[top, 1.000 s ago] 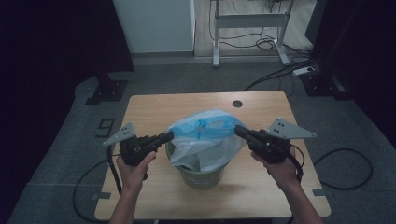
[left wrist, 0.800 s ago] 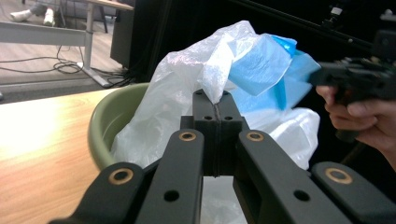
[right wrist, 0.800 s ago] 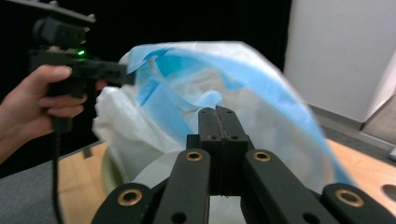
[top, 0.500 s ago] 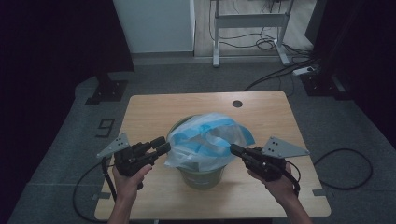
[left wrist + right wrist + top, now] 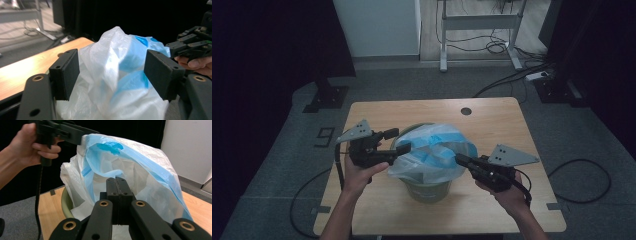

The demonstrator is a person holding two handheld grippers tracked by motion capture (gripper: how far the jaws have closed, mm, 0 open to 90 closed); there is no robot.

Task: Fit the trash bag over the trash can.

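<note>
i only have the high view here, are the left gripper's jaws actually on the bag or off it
Observer: Off it. In the left gripper view the left gripper has just been opening; the bag bulges between the pads, untouched.
Operator: and the right one, is it holding
Observer: The right gripper is shut, jaws pressed together, with the bag's film right at them. Whether film is pinched I cannot tell.
Operator: what's under the bag
Observer: A green bin; its rim shows beside the plastic in the right gripper view.
</note>
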